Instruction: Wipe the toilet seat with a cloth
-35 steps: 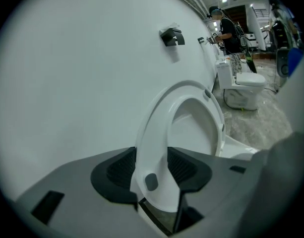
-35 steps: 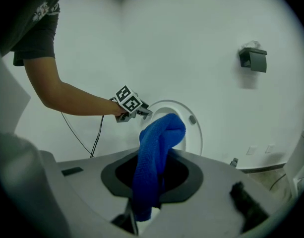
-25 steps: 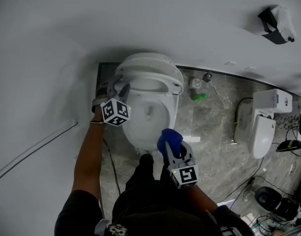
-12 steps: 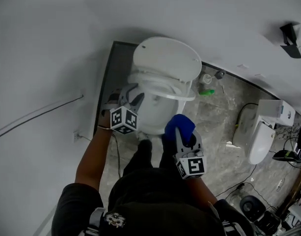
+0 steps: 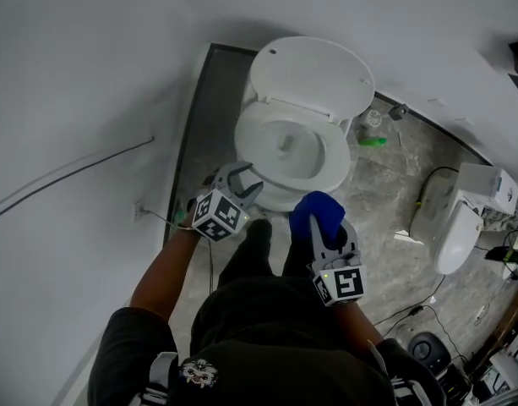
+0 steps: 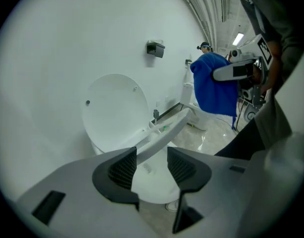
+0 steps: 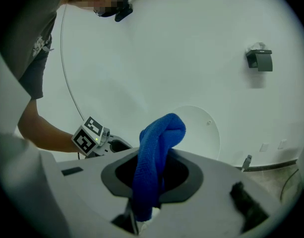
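**Q:** Blue fabric is catching the eye. What is holding it, and where?

**A:** The cloth [image 5: 318, 208] is hanging bunched from the right gripper [image 5: 323, 227], whose jaws are pinching it tight so it cannot slip. It is hovering just in front of the toilet's front rim and is not touching the toilet.

**Q:** How is the toilet seat lying?

**A:** The toilet seat [image 5: 244, 142] is lying down on the bowl. The lid [image 5: 313, 76] is standing upright behind it, so the whole ring is lying bare for wiping.

**Q:** And the other hand?

**A:** The left gripper [image 5: 239, 178] is hovering at the toilet's front left corner with its fingers spread. The seat's edge is showing between them. It is probably lying beyond the pads rather than being gripped, but the view is too edge-on to be sure. This gripper seems to be keeping to the side, leaving the ring open to the cloth.

**Q:** Is wiping under way?

**A:** It is looking like not yet. The cloth needs bringing down onto the seat first.
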Action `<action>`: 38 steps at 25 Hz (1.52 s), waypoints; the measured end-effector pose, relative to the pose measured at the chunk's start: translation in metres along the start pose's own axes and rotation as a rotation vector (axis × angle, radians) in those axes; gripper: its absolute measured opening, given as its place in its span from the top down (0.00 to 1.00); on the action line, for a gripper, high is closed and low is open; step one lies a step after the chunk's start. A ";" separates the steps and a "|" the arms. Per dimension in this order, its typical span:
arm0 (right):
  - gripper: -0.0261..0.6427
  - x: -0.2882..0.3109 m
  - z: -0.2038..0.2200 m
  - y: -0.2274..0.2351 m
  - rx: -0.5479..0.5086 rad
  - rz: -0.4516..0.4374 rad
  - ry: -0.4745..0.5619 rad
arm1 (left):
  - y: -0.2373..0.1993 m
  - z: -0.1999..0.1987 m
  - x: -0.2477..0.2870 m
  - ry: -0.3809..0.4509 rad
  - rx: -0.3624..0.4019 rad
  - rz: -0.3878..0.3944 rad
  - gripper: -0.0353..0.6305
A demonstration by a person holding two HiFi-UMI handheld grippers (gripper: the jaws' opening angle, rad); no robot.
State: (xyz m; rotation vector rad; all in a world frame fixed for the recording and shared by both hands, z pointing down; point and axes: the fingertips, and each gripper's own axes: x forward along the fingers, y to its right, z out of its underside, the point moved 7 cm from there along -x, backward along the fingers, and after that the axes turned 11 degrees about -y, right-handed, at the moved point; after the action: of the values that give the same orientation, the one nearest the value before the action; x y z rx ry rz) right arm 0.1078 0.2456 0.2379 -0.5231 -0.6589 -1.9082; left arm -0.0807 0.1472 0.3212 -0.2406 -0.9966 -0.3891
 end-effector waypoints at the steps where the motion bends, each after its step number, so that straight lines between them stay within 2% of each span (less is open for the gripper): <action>1: 0.84 0.000 0.001 -0.002 0.005 -0.005 0.001 | 0.003 0.005 0.001 -0.014 -0.002 0.012 0.65; 6: 0.84 0.003 0.000 -0.002 0.014 -0.006 0.004 | 0.016 0.030 0.013 -0.088 -0.038 0.111 0.65; 14: 0.84 0.021 0.016 0.013 0.026 0.015 -0.059 | 0.047 0.076 0.056 -0.276 0.042 0.193 0.67; 19: 0.84 0.040 0.036 0.013 0.047 0.002 -0.100 | 0.069 0.114 0.093 -0.397 0.075 0.211 0.66; 22: 0.84 0.055 0.052 0.016 0.042 -0.014 -0.123 | 0.076 0.134 0.121 -0.448 0.041 0.211 0.66; 27: 0.84 0.080 0.088 0.023 0.004 -0.029 -0.184 | 0.082 0.162 0.165 -0.484 -0.085 0.239 0.66; 31: 0.84 0.107 0.104 0.039 -0.034 -0.011 -0.229 | 0.086 0.184 0.197 -0.529 -0.116 0.238 0.67; 35: 0.84 0.118 0.125 0.059 0.012 0.028 -0.240 | 0.083 0.196 0.223 -0.569 -0.157 0.226 0.68; 37: 0.84 0.118 0.139 0.065 0.036 0.038 -0.260 | 0.081 0.198 0.230 -0.586 -0.160 0.193 0.70; 38: 0.84 0.117 0.145 0.066 0.038 0.037 -0.272 | 0.080 0.198 0.232 -0.587 -0.161 0.178 0.78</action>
State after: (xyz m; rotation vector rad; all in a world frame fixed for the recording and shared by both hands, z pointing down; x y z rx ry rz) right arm 0.1310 0.2380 0.4337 -0.7736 -0.8531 -1.8020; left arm -0.0865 0.2451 0.6206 -0.6084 -1.5074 -0.2367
